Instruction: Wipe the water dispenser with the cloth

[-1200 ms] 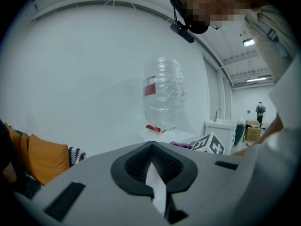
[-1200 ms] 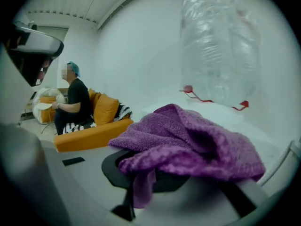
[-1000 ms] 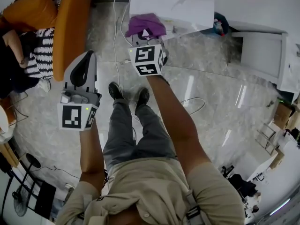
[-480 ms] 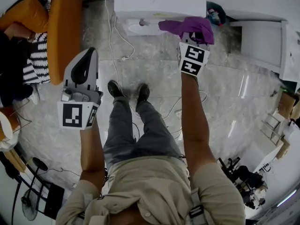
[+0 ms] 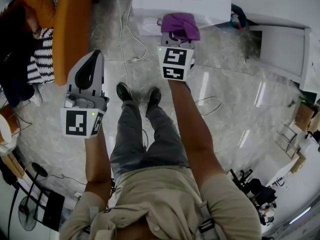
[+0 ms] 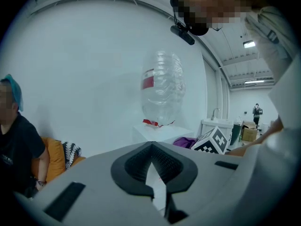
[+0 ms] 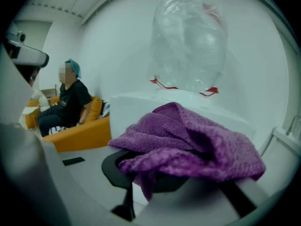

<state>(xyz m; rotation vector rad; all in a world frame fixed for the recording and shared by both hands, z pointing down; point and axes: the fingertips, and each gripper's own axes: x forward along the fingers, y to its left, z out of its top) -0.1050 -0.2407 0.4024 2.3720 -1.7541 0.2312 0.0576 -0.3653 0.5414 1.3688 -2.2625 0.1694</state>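
The white water dispenser point(image 5: 175, 1) stands at the top of the head view, and its clear bottle point(image 7: 188, 41) fills the right gripper view. My right gripper point(image 5: 179, 35) is shut on a purple cloth point(image 5: 181, 25), which is bunched against the dispenser's front lower edge. In the right gripper view the cloth point(image 7: 188, 140) drapes over the jaws and hides their tips. My left gripper point(image 5: 90, 59) hangs to the left over the floor, away from the dispenser. It is shut, with nothing held. From the left gripper view the dispenser point(image 6: 157, 133) shows ahead, to the right.
An orange sofa point(image 5: 70, 24) with a seated person is at the upper left. A cable point(image 5: 125, 39) runs across the marble floor beside the dispenser. A white cabinet point(image 5: 280, 44) stands to the right. My feet point(image 5: 137, 94) are just behind the grippers.
The right gripper swept the cloth right along the dispenser's front, then back left to its middle. The left gripper has stayed put.
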